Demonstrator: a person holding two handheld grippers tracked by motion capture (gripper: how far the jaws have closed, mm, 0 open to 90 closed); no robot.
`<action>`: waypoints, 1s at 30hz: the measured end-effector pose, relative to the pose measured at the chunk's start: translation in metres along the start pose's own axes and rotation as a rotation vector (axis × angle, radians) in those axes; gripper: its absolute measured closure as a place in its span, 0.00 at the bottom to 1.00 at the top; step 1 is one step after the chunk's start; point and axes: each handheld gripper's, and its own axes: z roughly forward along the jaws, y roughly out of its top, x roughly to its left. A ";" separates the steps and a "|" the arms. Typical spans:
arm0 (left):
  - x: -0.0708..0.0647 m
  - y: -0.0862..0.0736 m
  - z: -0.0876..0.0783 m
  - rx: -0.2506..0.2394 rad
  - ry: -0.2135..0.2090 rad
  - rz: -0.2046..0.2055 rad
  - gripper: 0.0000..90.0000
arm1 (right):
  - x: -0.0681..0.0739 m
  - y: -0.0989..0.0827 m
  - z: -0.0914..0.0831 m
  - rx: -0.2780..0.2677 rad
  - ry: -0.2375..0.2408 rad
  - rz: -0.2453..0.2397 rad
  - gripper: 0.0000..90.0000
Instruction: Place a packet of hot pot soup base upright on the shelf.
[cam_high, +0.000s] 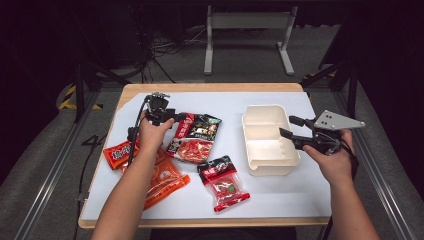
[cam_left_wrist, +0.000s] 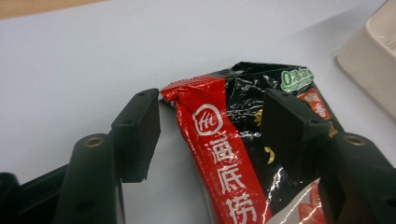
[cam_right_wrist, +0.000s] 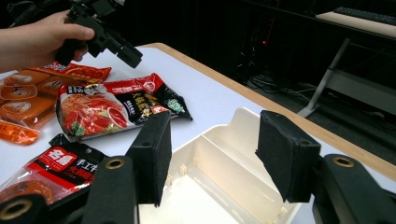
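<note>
1. Four snack packets on the white mat (cam_high: 280, 195): orange strip packet (cam_high: 119, 152) and big orange packet (cam_high: 162, 180) far left, red-black hotpot packet (cam_high: 194, 138) mid-left, small red packet (cam_high: 223, 182) centre-front.
2. Left gripper (cam_high: 181, 117) right at the hotpot packet's far top corner. Jaws spread, straddling that corner (cam_left_wrist: 205, 93); red seal edge lying between the pads, not pinched, left pad clear of the foil, right pad over the black half.
3. Packet's long axis running from that corner back toward the person, slightly slanted; bare mat beyond and left of the corner, so room to close and lift. Far closer to the left hand than the right.
4. Cream lunch box (cam_high: 267, 140) right of centre, open, empty, divider visible (cam_right_wrist: 210, 186); clear mat between it and the hotpot packet.
5. Right gripper (cam_high: 292, 131) at the box's right rim, jaws spread either side of the wall, holding nothing yet.
6. Likely next: pinch the corner, carry rightward into the box; watch the box's left wall on entry.
</note>
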 end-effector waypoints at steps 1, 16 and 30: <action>0.000 0.000 0.002 0.010 0.005 -0.003 0.44 | 0.000 0.000 0.000 -0.002 0.000 0.000 0.51; 0.000 -0.007 0.020 0.093 0.012 -0.021 0.59 | 0.002 0.000 0.003 0.008 0.002 -0.012 0.51; 0.003 -0.013 0.035 0.159 -0.015 -0.052 0.66 | 0.003 0.000 0.005 0.007 0.018 -0.006 0.50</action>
